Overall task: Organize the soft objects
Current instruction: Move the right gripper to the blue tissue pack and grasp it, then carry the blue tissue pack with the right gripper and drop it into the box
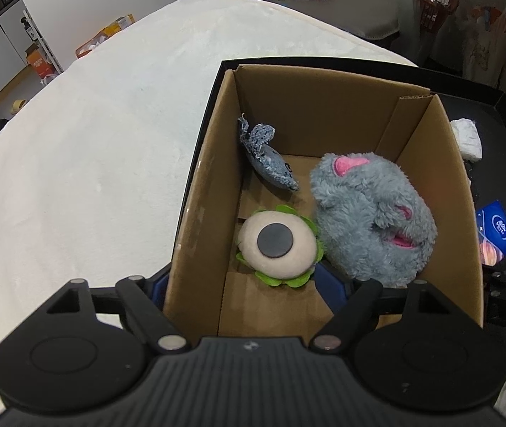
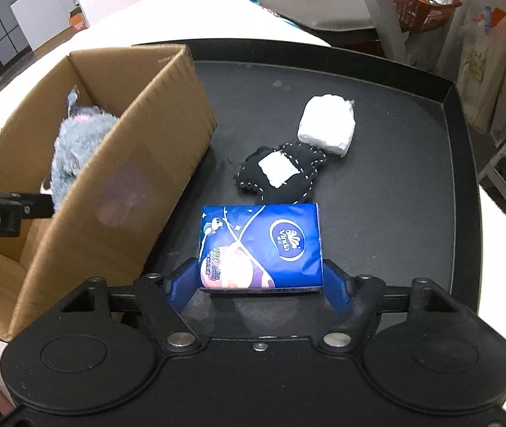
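From your left wrist view, the left tool (image 1: pixel 249 286) stands open over the near wall of the cardboard box (image 1: pixel 199 192), gripping nothing. Inside the box lie a grey plush (image 1: pixel 370 213), a denim toy (image 1: pixel 270 160) and a white round plush with green trim (image 1: pixel 278 245).

From your right wrist view, the right tool (image 2: pixel 260 284) has its blue pads against the sides of the blue tissue pack (image 2: pixel 263 245), which rests on the black tray (image 2: pixel 413 195) beside the box. A black stitched pouch (image 2: pixel 281 174) and a white pad (image 2: pixel 327 128) lie farther on.

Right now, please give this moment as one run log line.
left gripper: open over cardboard box | right gripper: around blue tissue pack on black tray | boxed: three toys
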{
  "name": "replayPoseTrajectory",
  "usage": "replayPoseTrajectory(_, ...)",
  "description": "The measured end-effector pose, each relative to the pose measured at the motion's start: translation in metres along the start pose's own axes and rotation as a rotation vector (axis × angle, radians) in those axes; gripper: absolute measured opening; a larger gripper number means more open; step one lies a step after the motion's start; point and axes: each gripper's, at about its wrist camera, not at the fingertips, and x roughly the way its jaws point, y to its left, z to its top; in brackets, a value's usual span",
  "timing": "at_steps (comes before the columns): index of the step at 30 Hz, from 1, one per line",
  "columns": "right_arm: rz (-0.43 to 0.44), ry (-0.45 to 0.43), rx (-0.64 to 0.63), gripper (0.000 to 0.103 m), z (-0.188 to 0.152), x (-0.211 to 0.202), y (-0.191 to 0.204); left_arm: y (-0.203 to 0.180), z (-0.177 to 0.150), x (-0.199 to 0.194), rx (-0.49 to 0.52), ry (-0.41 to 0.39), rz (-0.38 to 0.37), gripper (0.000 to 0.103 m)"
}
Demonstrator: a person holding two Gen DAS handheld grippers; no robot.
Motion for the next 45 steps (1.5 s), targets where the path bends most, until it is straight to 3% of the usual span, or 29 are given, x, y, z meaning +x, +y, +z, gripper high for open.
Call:
replayPoseTrajectory(27,-0.057,-0.1,-0.039,0.071,0.036,-0.061,0.024,0.028,-0.001,-0.021,-0.073,-0.056,-0.067,0.08)
replayPoseTrajectory(45,-0.059,-0.16,-0.08,0.071,0.065,-0.075,0.071,0.05,-0.006,-0.03,-0.136,-0.101,-0.145,0.079)
